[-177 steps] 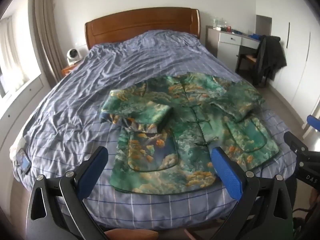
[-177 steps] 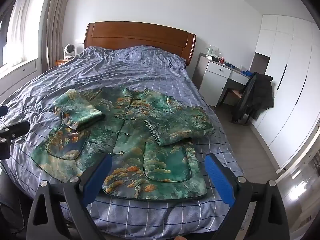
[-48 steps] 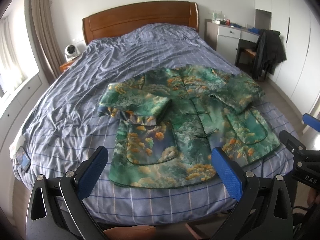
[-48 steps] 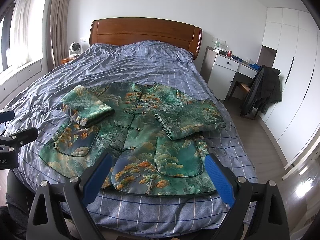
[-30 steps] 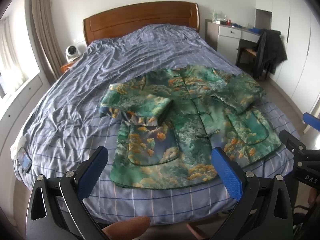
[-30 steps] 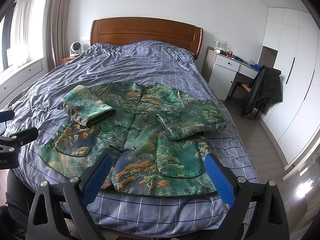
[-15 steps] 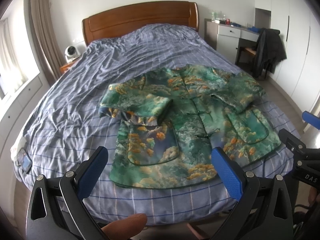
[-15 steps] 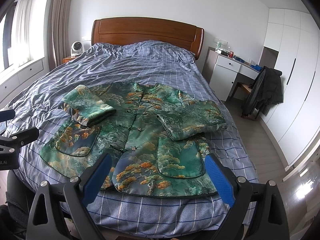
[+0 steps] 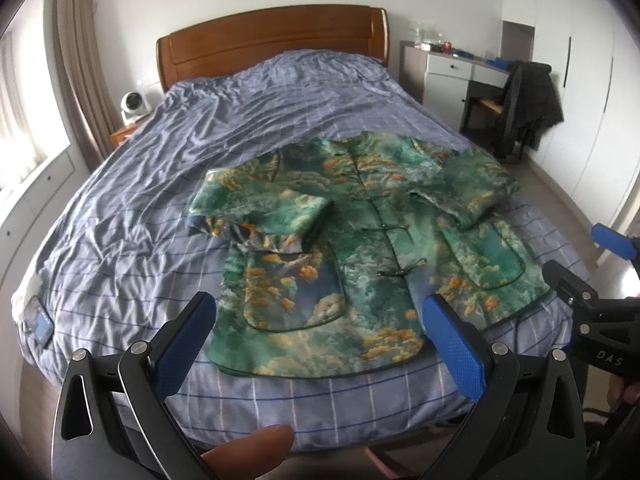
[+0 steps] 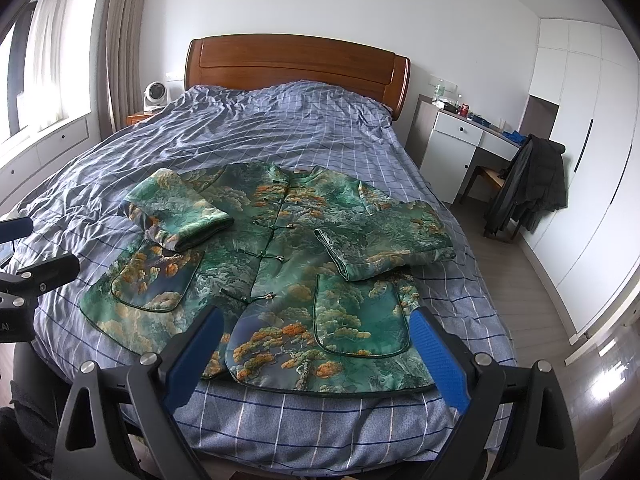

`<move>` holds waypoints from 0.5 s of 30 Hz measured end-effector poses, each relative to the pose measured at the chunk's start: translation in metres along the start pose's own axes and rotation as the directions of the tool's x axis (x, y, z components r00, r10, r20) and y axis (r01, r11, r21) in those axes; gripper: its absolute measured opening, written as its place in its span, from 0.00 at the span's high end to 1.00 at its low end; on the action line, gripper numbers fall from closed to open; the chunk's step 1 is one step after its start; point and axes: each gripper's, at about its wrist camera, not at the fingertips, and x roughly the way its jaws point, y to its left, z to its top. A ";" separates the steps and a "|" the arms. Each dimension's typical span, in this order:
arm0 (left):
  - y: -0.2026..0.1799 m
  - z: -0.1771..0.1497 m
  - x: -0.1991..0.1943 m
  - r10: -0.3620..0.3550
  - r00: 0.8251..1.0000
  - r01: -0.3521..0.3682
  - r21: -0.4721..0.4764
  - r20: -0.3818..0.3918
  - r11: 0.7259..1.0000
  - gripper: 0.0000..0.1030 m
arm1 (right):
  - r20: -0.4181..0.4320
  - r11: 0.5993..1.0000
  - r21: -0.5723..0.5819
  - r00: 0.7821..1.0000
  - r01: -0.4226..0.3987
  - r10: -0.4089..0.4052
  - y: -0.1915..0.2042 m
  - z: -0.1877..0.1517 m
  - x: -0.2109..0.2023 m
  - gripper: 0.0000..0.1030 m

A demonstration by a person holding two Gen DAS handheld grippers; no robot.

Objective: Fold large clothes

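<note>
Green brocade with orange and white clouds — that is the jacket (image 10: 280, 272), which lies face up in the middle of the frame on the checked blue bed (image 10: 280, 128), its hem towards the bottom edge. It looks padded and fairly stiff, so we judge it will hold a crease and bend in broad panels rather than drape. The sheen suggests a slippery face, likely to slide on itself once stacked.

We count one jacket, two sleeves already folded in across the chest — one at left (image 10: 180, 216), one at right (image 10: 384, 236) — two patch pockets and a row of knot buttons down the front.

For the next fold we would take hold at the two hem corners, lower left and lower right of the garment, where the piped edge gives something firm to pinch.

The left gripper (image 9: 320, 344) and the right gripper (image 10: 316, 360) both hover at the foot of the bed, jaws spread wide and holding nothing. A fingertip (image 9: 248, 450) shows at the bottom of the left view.
</note>
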 end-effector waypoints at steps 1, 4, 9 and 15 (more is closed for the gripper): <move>0.001 0.000 -0.001 -0.002 1.000 0.002 0.003 0.001 1.000 0.00 | 0.001 1.000 -0.002 1.000 0.000 0.000 0.001 -0.001 -0.001 0.07; -0.010 0.005 0.001 0.000 1.000 0.000 0.017 0.005 1.000 0.00 | 0.004 1.000 -0.003 1.000 -0.003 0.003 0.002 -0.001 -0.002 0.07; -0.011 0.008 0.002 -0.002 1.000 0.001 0.016 0.017 1.000 0.00 | 0.022 1.000 -0.005 1.000 0.001 -0.001 -0.007 0.007 0.000 0.07; -0.002 0.014 0.008 -0.001 1.000 0.001 -0.009 0.005 1.000 0.00 | 0.054 1.000 0.002 0.998 -0.014 0.014 -0.014 0.013 -0.002 0.07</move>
